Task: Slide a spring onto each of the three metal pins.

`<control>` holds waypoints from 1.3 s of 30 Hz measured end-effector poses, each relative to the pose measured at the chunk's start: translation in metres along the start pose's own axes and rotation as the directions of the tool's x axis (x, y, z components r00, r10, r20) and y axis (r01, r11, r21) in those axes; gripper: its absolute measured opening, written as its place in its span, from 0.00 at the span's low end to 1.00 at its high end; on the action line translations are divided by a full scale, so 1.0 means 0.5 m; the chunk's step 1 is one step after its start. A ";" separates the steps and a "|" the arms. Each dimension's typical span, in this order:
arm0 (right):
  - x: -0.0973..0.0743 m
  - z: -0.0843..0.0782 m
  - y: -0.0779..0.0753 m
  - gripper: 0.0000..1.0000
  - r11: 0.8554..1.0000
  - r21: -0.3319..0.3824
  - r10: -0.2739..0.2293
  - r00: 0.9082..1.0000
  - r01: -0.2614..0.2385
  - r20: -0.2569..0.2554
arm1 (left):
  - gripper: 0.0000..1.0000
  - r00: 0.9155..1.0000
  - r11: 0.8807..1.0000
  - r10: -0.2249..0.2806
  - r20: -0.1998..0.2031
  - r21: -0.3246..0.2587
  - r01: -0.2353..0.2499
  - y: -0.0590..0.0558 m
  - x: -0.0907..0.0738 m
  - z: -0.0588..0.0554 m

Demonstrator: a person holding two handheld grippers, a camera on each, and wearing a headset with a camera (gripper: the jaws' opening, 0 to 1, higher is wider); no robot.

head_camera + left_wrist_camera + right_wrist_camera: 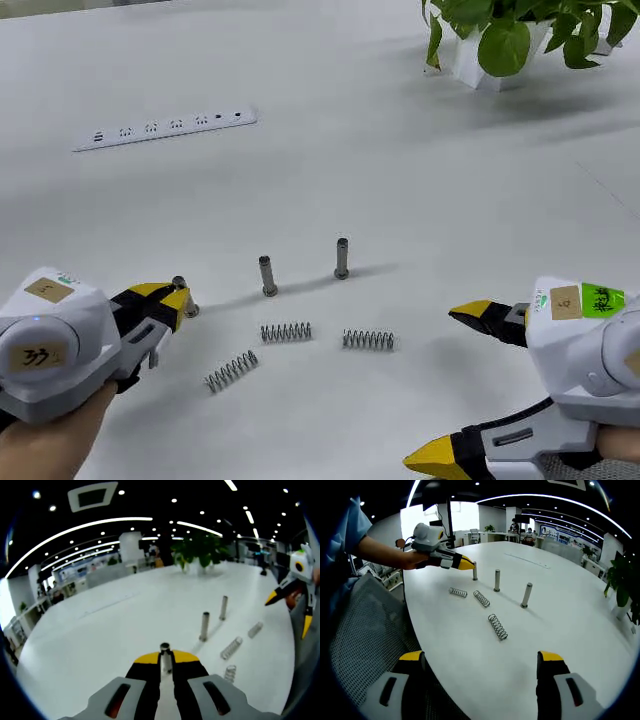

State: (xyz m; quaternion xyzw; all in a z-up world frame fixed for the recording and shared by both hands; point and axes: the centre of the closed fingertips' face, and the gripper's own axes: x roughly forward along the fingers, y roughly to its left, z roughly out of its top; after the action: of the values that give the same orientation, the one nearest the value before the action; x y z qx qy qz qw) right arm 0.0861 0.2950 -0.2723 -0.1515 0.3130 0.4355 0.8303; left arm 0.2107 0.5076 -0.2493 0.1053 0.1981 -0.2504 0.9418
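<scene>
While the head view looks down on it, the white surface point(400, 170) carries every item listed below.

Potted plant point(505, 40): green leaves, white pot, upper right corner of the frame, well apart from the work.

Right tool point(452, 385): lower right of the frame, white body, yellow-tipped jaws spread wide and released, grasping nothing, hanging clear of the springs.

Left tool point(178, 300): lower left of the frame, held in a hand, jaws drawn close together and clenched at their yellow tips on the left pin point(183, 297). The left gripper view shows that pin upright in the narrow gap between the tips.

Power strip point(165, 128): white, flat, upper left of the frame, far from the pins.

Middle pin point(267, 275) and right pin point(342, 258): grey metal, upright, bare, standing apart at frame centre, in one row with the left pin.

Springs, three, all lying on their sides just below the pins, none touching a pin or a tool: left spring point(231, 371), angled; middle spring point(286, 332), level; right spring point(368, 340), level, nearest the right tool.
</scene>
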 end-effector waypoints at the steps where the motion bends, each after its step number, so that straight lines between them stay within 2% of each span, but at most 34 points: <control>1: 0.000 0.000 0.000 0.93 1.000 0.000 0.001 1.000 -0.001 -0.001 | 0.08 1.000 1.000 -0.001 0.000 -0.001 0.001 -0.001 -0.001 0.000; 17: -0.001 0.000 0.001 0.93 1.000 -0.002 0.000 1.000 0.000 0.000 | 0.08 1.000 1.000 0.007 0.004 0.010 -0.007 -0.002 -0.002 -0.002; 39: 0.001 -0.002 0.002 0.94 1.000 -0.005 0.002 1.000 -0.002 -0.008 | 0.10 1.000 1.000 -0.004 0.001 -0.019 0.004 -0.004 -0.002 -0.008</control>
State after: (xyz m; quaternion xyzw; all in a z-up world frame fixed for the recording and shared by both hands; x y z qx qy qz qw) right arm 0.0853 0.2954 -0.2735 -0.1552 0.3154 0.4366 0.8281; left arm 0.2078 0.5077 -0.2526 0.0959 0.2002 -0.2506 0.9423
